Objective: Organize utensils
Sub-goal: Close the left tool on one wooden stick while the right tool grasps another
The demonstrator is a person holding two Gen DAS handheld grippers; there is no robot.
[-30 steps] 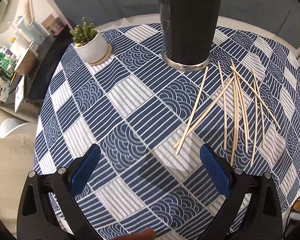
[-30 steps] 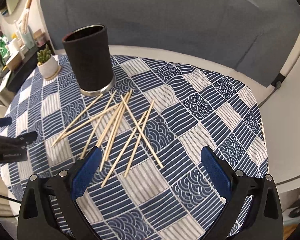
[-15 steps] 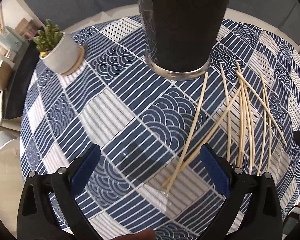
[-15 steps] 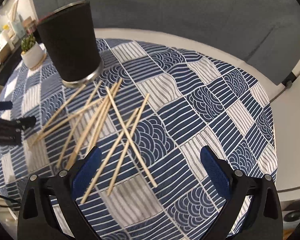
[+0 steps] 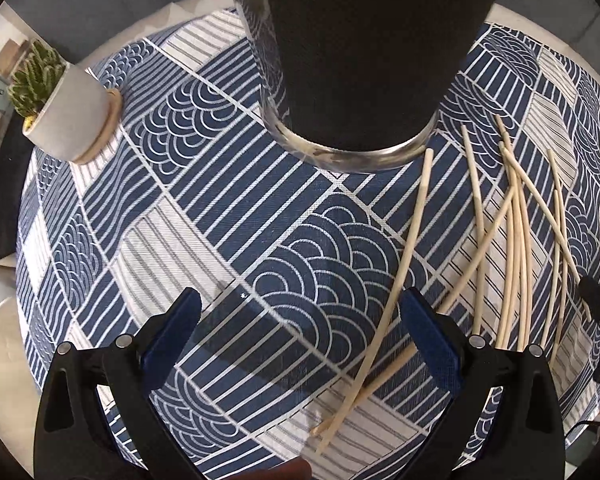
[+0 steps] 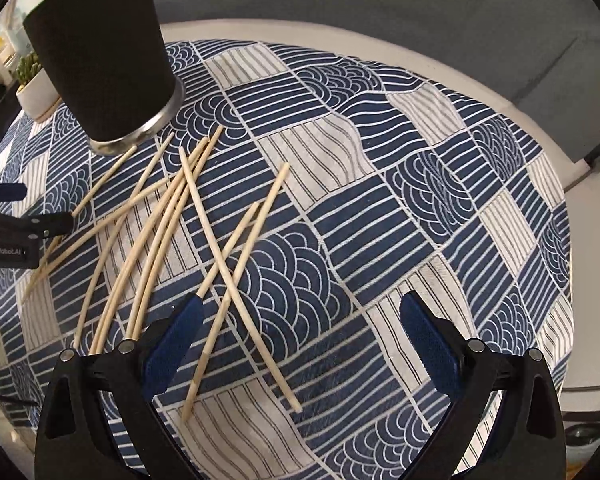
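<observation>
Left gripper (image 5: 300, 332): blue-padded fingers spread wide, nothing between them, low over the tablecloth (image 5: 220, 216)
Right gripper (image 6: 300, 336): fingers likewise apart, empty
Chopsticks (image 6: 204, 216): thin pale wooden sticks, scattered and crossing on the cloth, nearest ends beside each gripper's inner finger
Holder (image 5: 364, 48): tall dark cylinder with metal base rim, upright, just beyond the sticks
Plant pot (image 5: 70, 120): far left, well apart
Open room: bare patterned cloth to the right, up to the round table edge (image 6: 512, 108)
</observation>
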